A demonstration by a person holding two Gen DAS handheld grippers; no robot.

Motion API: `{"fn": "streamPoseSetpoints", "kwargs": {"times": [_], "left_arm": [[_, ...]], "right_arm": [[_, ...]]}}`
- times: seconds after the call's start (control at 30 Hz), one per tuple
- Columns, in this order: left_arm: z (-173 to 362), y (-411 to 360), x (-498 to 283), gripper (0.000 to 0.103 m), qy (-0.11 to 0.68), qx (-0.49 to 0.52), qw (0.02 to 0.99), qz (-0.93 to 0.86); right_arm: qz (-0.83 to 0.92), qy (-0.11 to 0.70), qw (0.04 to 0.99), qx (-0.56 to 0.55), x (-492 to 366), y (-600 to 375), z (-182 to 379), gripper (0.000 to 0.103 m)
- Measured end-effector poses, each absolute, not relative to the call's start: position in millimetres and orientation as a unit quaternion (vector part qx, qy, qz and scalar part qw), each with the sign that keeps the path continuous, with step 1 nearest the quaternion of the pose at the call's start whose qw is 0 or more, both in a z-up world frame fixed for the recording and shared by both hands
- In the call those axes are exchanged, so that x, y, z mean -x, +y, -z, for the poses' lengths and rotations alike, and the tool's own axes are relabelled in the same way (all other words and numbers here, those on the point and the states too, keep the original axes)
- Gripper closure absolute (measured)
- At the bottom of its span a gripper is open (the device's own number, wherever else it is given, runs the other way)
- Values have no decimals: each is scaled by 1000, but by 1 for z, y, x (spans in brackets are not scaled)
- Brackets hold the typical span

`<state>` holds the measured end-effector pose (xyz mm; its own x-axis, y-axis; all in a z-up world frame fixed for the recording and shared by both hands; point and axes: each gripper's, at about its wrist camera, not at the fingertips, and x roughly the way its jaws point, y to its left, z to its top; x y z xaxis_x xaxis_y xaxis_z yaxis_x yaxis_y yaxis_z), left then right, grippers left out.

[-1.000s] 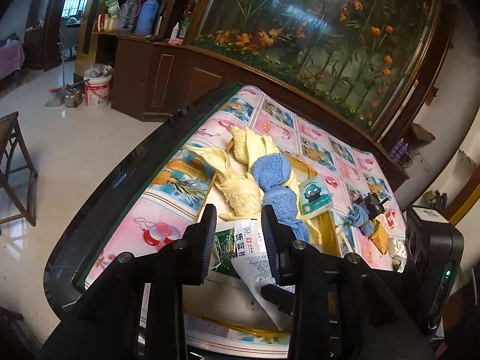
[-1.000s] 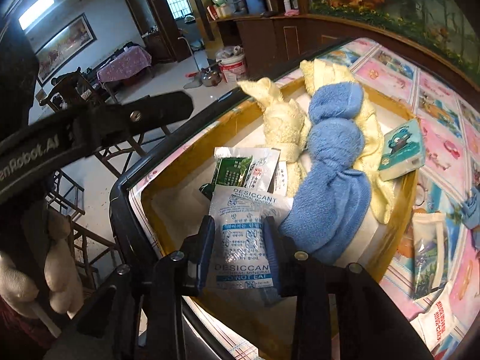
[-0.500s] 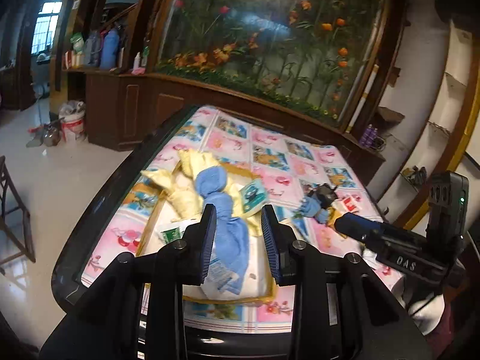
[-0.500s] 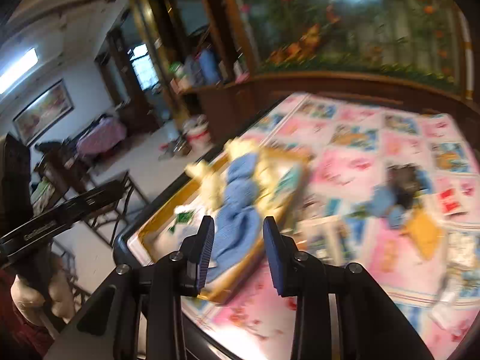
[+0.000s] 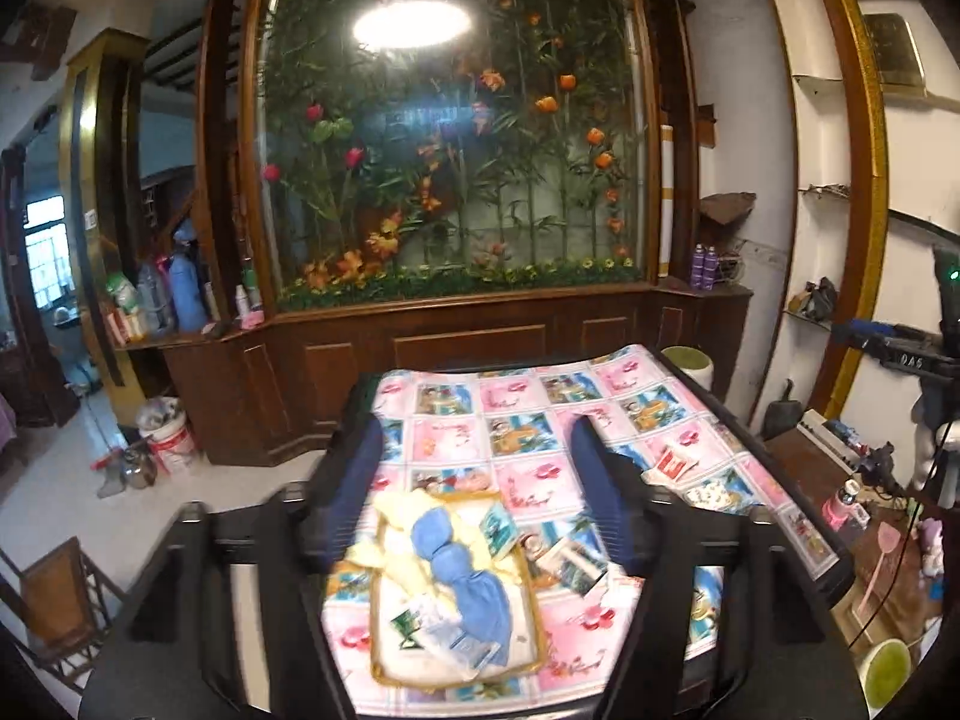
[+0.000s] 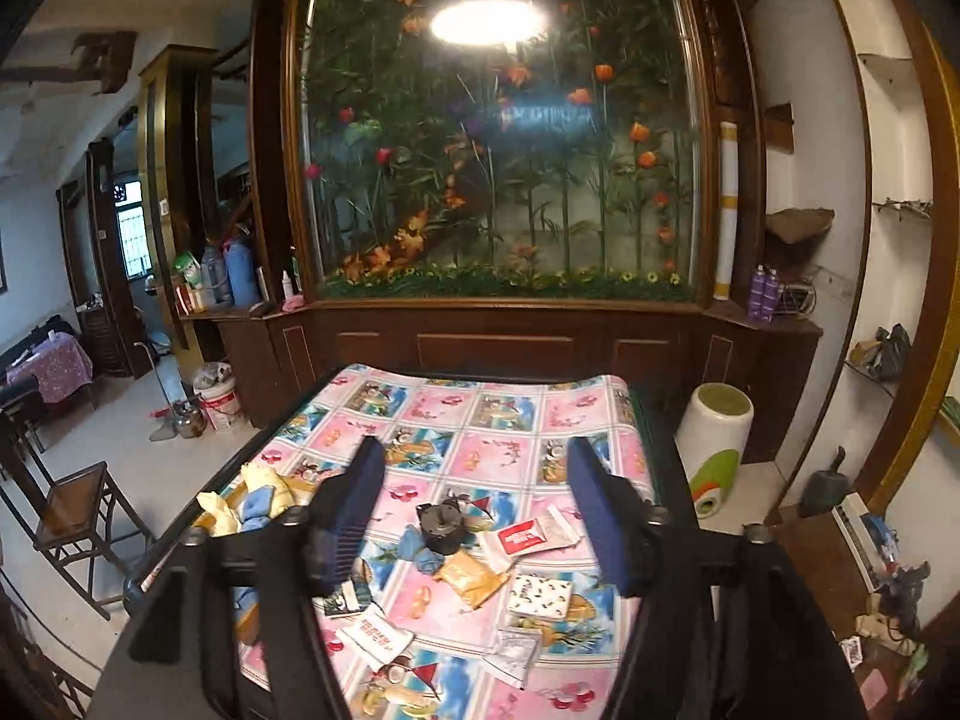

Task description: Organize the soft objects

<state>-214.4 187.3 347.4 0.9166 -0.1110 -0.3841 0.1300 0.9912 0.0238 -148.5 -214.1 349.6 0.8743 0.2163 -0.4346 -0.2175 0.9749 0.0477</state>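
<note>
Both tools hang above the table with jaws opening and nothing between them, the left tool over the tray holding the blue towel, the right tool over scattered packets.

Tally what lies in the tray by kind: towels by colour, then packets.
Blue towel: 1
Yellow towels: 2, one knotted, one under the blue
Packets: 2, one green, one clear
Total: 5
</note>
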Motion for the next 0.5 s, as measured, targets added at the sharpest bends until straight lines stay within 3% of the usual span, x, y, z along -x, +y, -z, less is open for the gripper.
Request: {"fn": "streamPoseSetpoints", "kwargs": {"times": [0.3, 0.5], "left_arm": [[-215, 176, 129, 29, 330, 98, 925, 159], [-175, 196, 138, 29, 310, 90, 938, 125]], "right_arm": [[-222, 410, 884, -2, 78, -137, -171, 36], [-247, 492, 834, 23, 23, -59, -92, 36]]}}
